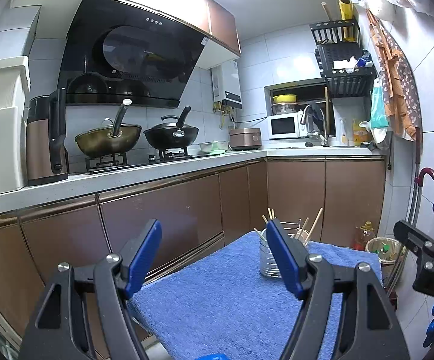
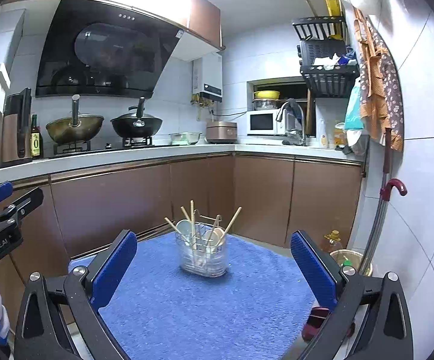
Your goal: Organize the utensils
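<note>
A clear utensil holder [image 2: 203,256] stands on a blue towel [image 2: 202,306] near its far edge. It holds several wooden chopsticks [image 2: 233,220] and white spoons [image 2: 184,229], all upright or leaning. My right gripper [image 2: 214,265] is open and empty, above the towel just short of the holder. My left gripper [image 1: 214,255] is open and empty; its right finger partly hides the holder [image 1: 269,259]. The right gripper shows at the right edge of the left wrist view [image 1: 426,246], the left gripper at the left edge of the right wrist view [image 2: 4,210].
Brown kitchen cabinets [image 2: 112,198] and a countertop with two woks [image 2: 136,126] run behind the towel. An oil bottle [image 2: 332,240] and a bin [image 2: 351,259] stand on the floor at right. A mop with a red hook [image 2: 392,189] leans on the right wall.
</note>
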Available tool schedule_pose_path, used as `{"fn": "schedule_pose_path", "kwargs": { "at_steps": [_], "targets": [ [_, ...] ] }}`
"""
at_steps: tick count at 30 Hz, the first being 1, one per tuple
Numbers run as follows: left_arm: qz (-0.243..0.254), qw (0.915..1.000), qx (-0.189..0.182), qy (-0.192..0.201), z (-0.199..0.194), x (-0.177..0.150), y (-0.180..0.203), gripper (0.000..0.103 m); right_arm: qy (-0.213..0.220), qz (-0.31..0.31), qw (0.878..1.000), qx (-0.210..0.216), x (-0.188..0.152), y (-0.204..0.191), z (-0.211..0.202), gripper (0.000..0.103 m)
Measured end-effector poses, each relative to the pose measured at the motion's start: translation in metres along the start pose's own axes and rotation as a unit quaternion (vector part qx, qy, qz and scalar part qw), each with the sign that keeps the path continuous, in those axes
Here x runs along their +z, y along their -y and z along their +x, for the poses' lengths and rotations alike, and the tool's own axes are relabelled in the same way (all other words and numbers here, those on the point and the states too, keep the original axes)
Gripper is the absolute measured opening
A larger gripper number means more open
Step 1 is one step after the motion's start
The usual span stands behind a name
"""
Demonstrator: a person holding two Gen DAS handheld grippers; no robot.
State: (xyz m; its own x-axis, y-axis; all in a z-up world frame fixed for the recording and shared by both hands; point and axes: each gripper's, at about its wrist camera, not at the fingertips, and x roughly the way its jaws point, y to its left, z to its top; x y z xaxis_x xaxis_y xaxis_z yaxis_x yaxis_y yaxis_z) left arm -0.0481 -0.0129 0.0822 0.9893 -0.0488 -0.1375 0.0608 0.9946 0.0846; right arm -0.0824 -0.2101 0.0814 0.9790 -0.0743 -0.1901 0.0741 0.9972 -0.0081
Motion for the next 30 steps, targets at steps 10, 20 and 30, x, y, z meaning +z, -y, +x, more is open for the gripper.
{"fn": "schedule_pose_path", "kwargs": {
  "at_steps": [10, 20, 30],
  "targets": [
    [-0.007, 0.9999, 0.008, -0.013, 0.010, -0.006, 0.003, 0.071, -0.006, -0.003, 1.000, -0.031, -0.002, 0.002, 0.005, 0.103],
    [-0.005, 0.9995, 0.013, -0.028, 0.028, -0.009, 0.020, 0.077, -0.008, -0.004, 0.999, -0.049, -0.004, 0.014, 0.017, 0.103],
    [-0.019, 0.9995, 0.024, -0.006, 0.040, -0.012, 0.034, 0.078, 0.009, -0.014, 0.996, -0.084, -0.005, 0.026, 0.025, 0.103]
  ]
}}
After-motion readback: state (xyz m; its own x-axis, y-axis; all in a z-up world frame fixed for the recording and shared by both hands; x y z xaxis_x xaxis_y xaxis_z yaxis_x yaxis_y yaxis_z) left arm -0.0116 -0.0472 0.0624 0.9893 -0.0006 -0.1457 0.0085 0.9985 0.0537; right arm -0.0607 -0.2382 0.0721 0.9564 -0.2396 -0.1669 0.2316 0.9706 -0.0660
